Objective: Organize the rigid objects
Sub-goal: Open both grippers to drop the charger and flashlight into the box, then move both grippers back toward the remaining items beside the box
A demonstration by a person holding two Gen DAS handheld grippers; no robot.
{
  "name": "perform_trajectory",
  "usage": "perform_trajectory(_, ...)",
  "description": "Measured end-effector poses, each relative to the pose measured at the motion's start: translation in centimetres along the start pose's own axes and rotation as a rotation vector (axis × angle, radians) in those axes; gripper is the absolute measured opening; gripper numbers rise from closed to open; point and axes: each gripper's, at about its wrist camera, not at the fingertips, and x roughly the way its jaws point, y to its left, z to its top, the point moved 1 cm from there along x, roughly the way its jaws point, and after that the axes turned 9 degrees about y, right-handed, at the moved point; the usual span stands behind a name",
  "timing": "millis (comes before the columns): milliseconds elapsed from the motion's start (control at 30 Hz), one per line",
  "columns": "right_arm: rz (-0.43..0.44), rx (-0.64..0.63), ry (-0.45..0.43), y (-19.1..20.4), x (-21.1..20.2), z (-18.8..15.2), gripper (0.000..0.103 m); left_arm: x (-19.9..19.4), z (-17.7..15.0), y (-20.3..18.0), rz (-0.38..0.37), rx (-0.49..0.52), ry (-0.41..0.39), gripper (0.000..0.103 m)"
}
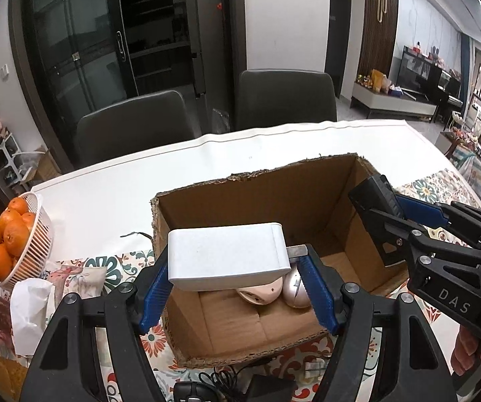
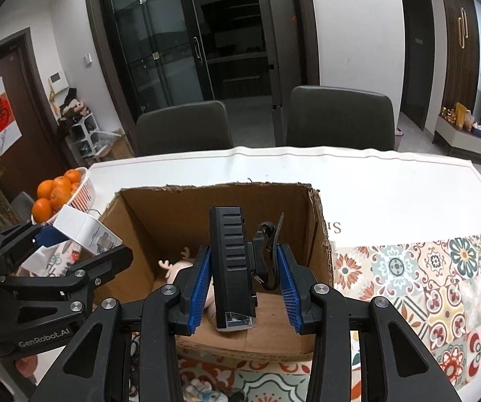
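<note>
left gripper (image 1: 237, 284) jaws clamping white rectangular plastic box (image 1: 228, 258), hovering over open brown cardboard carton (image 1: 257, 197) at counter's six o'clock | right gripper (image 2: 240, 284) jaws clamping ribbed black oblong device (image 2: 232, 264) above carton's three o'clock wall, probably for dropping in

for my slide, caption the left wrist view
Left gripper carries a white rectangular box over an open brown cardboard box.
</note>
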Motion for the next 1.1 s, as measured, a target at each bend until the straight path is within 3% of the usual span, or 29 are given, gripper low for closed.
perform_trajectory(367, 0.026, 0.030, 0.034, -1.0, 0.8, -0.8, 0.047, -0.7, -0.6, -0.5, 0.034, 0.007, -0.015, 0.074)
perform_trajectory(700, 0.002, 0.007, -0.048, -0.1, -2.5, -1.6, 0.048, -3.2, -2.2, -0.3, 0.025, -0.023, -0.056, 0.078)
perform_trajectory(1100, 0.005, -0.003, -0.112, 1.2, -5.5, -3.9, 0.053, -7.0, -6.0, -0.1, 0.097, -0.048, -0.147, 0.081)
